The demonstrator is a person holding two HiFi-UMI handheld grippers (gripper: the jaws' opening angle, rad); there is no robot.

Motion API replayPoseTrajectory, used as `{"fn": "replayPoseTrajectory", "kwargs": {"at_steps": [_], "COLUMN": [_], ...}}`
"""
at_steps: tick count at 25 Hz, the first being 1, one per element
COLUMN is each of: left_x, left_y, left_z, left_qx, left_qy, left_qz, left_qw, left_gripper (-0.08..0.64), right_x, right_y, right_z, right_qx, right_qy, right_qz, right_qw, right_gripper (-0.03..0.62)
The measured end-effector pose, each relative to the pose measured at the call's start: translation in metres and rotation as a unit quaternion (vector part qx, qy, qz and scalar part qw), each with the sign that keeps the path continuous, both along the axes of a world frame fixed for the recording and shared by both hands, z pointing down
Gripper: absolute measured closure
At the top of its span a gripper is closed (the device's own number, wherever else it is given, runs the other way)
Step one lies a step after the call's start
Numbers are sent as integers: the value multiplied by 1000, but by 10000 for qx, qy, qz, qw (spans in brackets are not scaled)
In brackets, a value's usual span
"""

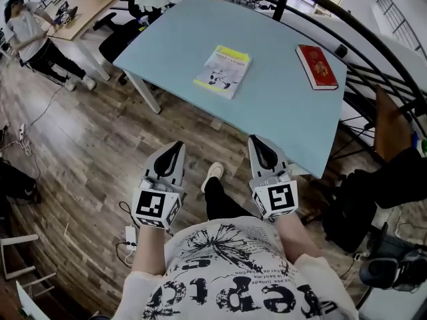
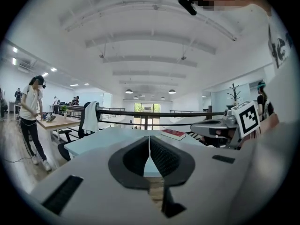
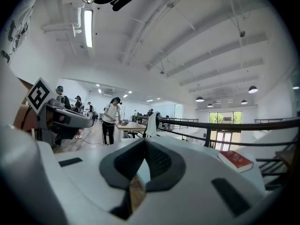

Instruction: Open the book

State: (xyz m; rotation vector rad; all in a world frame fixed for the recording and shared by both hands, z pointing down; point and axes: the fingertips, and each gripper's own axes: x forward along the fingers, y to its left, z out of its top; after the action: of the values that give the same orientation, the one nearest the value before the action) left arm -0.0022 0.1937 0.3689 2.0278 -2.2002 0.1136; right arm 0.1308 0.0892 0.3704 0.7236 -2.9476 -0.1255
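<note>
On the pale blue table lie two closed books: one with a white and yellow cover near the middle, and a red book further right. Both grippers hover over the wooden floor, short of the table's near edge and pointing toward it. My left gripper is shut with nothing in it, and its jaws meet at the tip. My right gripper also looks shut and empty. The red book shows in both gripper views. The white and yellow book is hidden behind the jaws there.
A black railing curves behind the table. A black bag sits on the floor at the right, and a power strip lies at the left. A person stands by a wooden desk at far left, beside a black chair.
</note>
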Motion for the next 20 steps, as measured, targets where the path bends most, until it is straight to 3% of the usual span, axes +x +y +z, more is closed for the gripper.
{"fn": "replayPoseTrajectory", "kwargs": {"at_steps": [10,20], "left_x": [-91,-127], "left_y": [-167,-273], "left_z": [-1,10], "left_qx": [-197,-323], "left_qy": [-110,-102], "left_qz": [632,1437], "left_qw": [9977,9890], "left_gripper": [537,537], "right_x": [-85,-109], "right_y": [-146,-228], "right_z": [0,8], "right_qx": [-63,-339], "right_qy": [-6,29], "right_qz": [492,1329], "right_qw": [9988,9905], "right_gripper": [581,581]}}
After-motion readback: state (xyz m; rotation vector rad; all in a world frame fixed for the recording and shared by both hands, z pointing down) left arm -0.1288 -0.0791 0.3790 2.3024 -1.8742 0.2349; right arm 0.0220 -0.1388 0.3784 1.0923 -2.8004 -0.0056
